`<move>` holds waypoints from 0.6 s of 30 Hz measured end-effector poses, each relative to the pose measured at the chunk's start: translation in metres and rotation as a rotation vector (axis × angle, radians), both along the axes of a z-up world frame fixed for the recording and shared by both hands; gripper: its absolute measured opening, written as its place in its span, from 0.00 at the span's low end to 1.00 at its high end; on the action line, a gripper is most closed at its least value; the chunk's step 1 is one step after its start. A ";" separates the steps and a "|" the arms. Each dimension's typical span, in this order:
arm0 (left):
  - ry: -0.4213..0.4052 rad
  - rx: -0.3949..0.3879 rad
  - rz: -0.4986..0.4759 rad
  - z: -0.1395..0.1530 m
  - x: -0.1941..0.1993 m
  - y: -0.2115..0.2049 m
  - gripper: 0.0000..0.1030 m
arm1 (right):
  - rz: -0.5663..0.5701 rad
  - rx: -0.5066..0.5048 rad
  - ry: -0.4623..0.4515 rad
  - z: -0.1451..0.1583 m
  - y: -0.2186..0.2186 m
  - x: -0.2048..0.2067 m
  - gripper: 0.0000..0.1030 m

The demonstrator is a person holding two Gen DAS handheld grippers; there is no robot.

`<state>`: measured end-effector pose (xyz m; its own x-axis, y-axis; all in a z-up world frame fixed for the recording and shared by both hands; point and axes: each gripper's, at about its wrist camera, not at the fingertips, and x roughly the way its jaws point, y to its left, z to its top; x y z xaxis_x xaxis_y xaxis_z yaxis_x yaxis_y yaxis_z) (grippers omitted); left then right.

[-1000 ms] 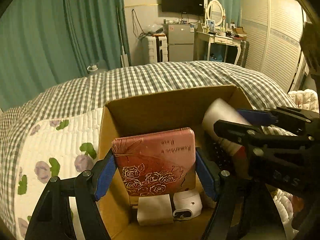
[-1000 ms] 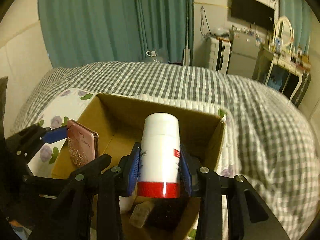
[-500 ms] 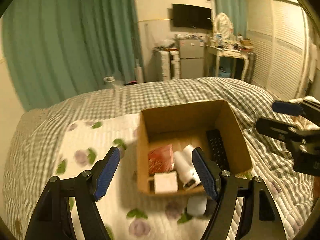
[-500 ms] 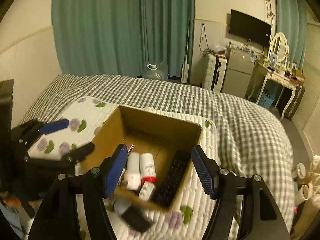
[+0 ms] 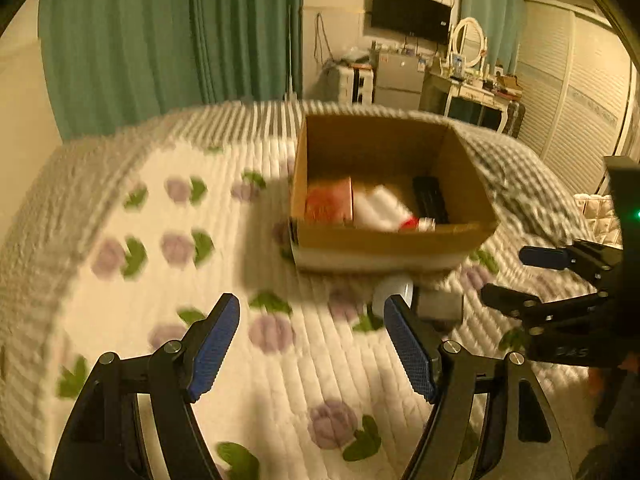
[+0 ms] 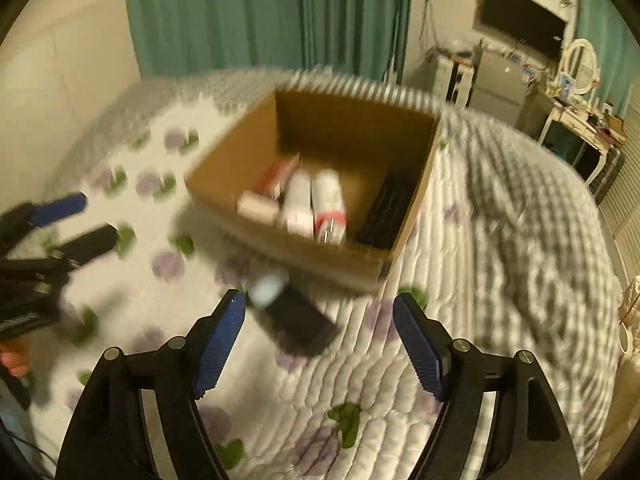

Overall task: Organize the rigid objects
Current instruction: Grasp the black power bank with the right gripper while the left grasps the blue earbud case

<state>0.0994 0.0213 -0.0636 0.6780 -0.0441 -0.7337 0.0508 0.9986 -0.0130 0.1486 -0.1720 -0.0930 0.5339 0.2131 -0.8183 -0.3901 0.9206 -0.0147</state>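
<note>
The left gripper [image 5: 310, 346] hangs above the floral quilt [image 5: 168, 264] with its blue-padded jaws spread wide, holding and touching nothing. The right gripper [image 6: 320, 346] is likewise wide apart and empty. Ahead of both sits the cardboard box [image 6: 256, 152], containing a red-patterned case [image 5: 329, 202], two white bottles [image 6: 314, 204] lying side by side, a small white box [image 6: 256, 209] and a black remote [image 6: 388, 210]. Just outside its near wall lie a blurred white round object [image 6: 267, 288] and a dark flat item [image 6: 298, 322]

Box [image 6: 240, 168] on bed [image 6: 500, 216]; bottles [image 6: 328, 196] inside.
</note>
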 end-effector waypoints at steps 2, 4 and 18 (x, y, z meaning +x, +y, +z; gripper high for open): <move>0.016 0.023 0.000 -0.014 0.005 -0.004 0.75 | 0.027 -0.019 0.055 -0.025 0.008 0.008 0.74; 0.029 0.041 0.003 -0.026 0.010 -0.005 0.75 | 0.033 -0.026 0.088 -0.039 0.013 0.015 0.74; 0.117 0.028 0.044 -0.064 0.026 0.008 0.75 | 0.025 -0.105 0.196 -0.102 0.033 0.047 0.68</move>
